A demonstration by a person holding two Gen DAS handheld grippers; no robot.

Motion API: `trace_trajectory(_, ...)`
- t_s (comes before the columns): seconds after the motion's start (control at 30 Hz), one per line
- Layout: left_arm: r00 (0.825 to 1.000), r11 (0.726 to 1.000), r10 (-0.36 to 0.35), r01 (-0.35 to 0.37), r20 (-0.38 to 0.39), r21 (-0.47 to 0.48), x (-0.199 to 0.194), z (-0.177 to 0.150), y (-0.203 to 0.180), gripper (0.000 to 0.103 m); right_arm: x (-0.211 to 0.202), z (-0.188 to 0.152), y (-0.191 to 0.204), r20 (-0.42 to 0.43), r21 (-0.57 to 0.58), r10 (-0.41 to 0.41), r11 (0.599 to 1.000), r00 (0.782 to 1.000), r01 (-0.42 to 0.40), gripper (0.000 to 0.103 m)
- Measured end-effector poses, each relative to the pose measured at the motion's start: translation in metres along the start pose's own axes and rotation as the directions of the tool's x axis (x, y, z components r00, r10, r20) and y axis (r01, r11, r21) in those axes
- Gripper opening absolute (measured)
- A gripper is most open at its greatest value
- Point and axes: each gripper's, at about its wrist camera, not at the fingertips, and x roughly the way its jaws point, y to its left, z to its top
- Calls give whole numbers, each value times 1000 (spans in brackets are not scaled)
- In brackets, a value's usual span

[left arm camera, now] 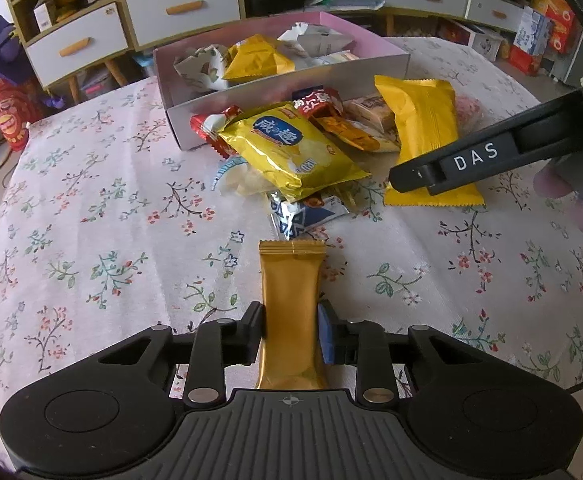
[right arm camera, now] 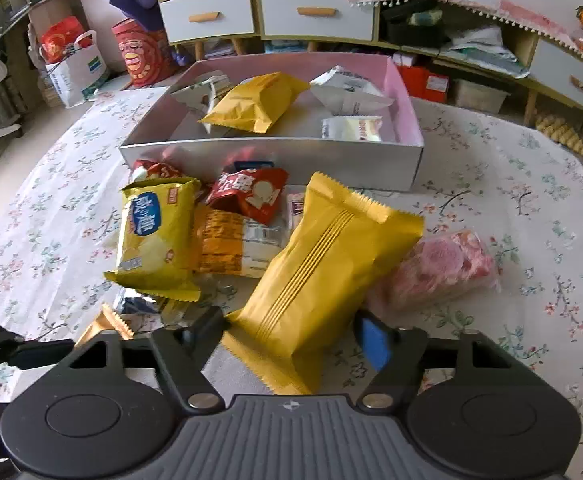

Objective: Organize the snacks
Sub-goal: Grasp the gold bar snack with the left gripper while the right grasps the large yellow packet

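The slim gold packet (left arm camera: 291,312) is sitting lengthwise between the left gripper (left arm camera: 291,332) pads, which are pinching its sides, probably for carrying to the box (left arm camera: 291,94). The right gripper (right arm camera: 291,340) is standing open around the big yellow bag (right arm camera: 323,276), which is lying on the tablecloth (right arm camera: 531,200) beside the pile, apparently lining up a grab.

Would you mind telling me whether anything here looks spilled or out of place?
Nothing is spilled or torn. The snack pile lies jumbled outside the box, packets overlapping at odd angles on the tablecloth.

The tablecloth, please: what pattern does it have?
White tablecloth with small floral sprigs; clearest in the left wrist view.
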Motion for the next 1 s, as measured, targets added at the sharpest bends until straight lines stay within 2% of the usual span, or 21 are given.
trace_trajectory(0.23,1000,1000,5,-5,6,-13,0,1,1,26,-3,1,-2,-6,3,10,1000,1000,-10,39)
trace_trajectory(0.3,1000,1000,5,-5,10,-18,0,1,2,26,-4,1,-3,-13,6,14,1000,1000,-14,29)
trace_trajectory(0.53,999,999,18,-17,28,-36,-2,5,6,26,-10,0,-2,-71,-34,-20,999,997,17,25)
trace_trajectory(0.67,999,999,21,-20,28,-47,-1,6,7,26,-12,-3,-5,-88,-41,-36,999,996,32,28)
trace_trajectory(0.7,999,999,21,-20,27,-49,0,7,7,26,-12,-3,-5,-78,-37,-31,999,996,28,38)
trace_trajectory(0.77,999,999,23,-21,28,-50,0,7,7,26,-11,-2,-7,-59,-27,-27,999,998,26,50)
trace_trajectory(0.8,999,998,24,-23,29,-51,0,7,7,26,-10,-1,-8,-51,-19,-27,999,998,26,53)
trace_trajectory(1.0,999,998,34,-32,38,-59,1,9,7,26,0,4,-7,-30,6,-26,1000,999,26,51)
